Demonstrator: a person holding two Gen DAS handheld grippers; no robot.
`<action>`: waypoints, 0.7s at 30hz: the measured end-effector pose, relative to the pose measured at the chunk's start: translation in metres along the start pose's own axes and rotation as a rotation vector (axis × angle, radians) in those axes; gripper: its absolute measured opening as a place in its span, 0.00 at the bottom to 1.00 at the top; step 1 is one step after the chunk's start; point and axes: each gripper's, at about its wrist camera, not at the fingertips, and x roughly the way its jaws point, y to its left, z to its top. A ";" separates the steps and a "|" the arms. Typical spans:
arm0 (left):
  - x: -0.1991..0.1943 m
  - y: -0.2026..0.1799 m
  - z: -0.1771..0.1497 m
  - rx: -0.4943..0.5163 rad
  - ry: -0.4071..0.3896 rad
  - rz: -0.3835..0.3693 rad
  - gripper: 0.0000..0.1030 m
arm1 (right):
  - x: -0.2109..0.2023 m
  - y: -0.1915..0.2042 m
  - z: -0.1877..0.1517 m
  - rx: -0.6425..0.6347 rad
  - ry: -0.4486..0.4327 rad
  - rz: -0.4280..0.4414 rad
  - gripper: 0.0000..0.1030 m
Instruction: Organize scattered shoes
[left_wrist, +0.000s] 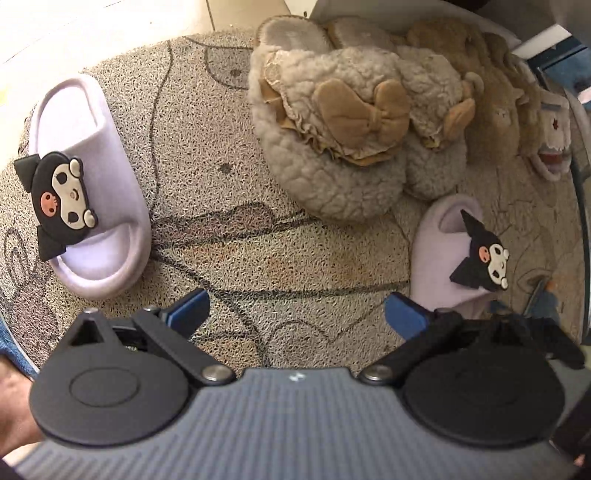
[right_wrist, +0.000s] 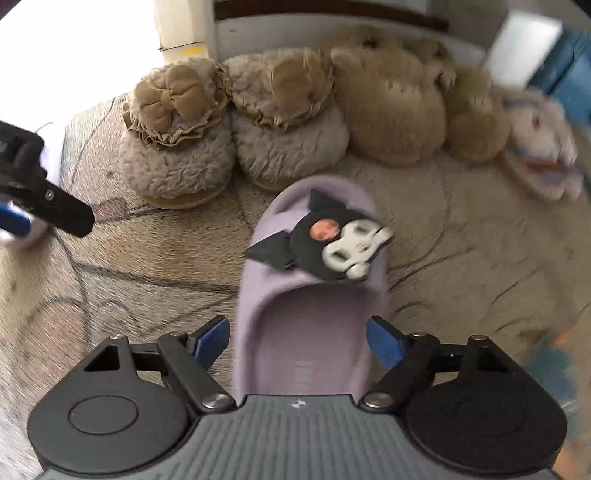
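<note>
No brand or writing can be read, only cartoon cat-face charms. On the mat (left_wrist: 207, 236), one lilac slide (left_wrist: 92, 192) lies far-left of the left claw (left_wrist: 295, 317), whose jaws stand wide apart over bare mat. The fleece bow slippers (left_wrist: 332, 147) sit farther back. The other lilac slide (right_wrist: 310, 295) lies between the right claw (right_wrist: 299, 343) pads (apart, not pressing).
</note>
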 end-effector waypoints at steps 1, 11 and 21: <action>0.000 0.001 0.001 0.002 0.002 0.003 1.00 | 0.004 0.002 -0.003 0.013 0.023 0.003 0.82; 0.001 0.014 -0.001 -0.022 0.010 0.016 1.00 | -0.001 0.001 -0.005 0.319 0.071 0.160 0.63; 0.000 0.015 -0.001 -0.031 0.010 0.013 1.00 | -0.004 0.014 -0.010 0.246 -0.089 0.087 0.39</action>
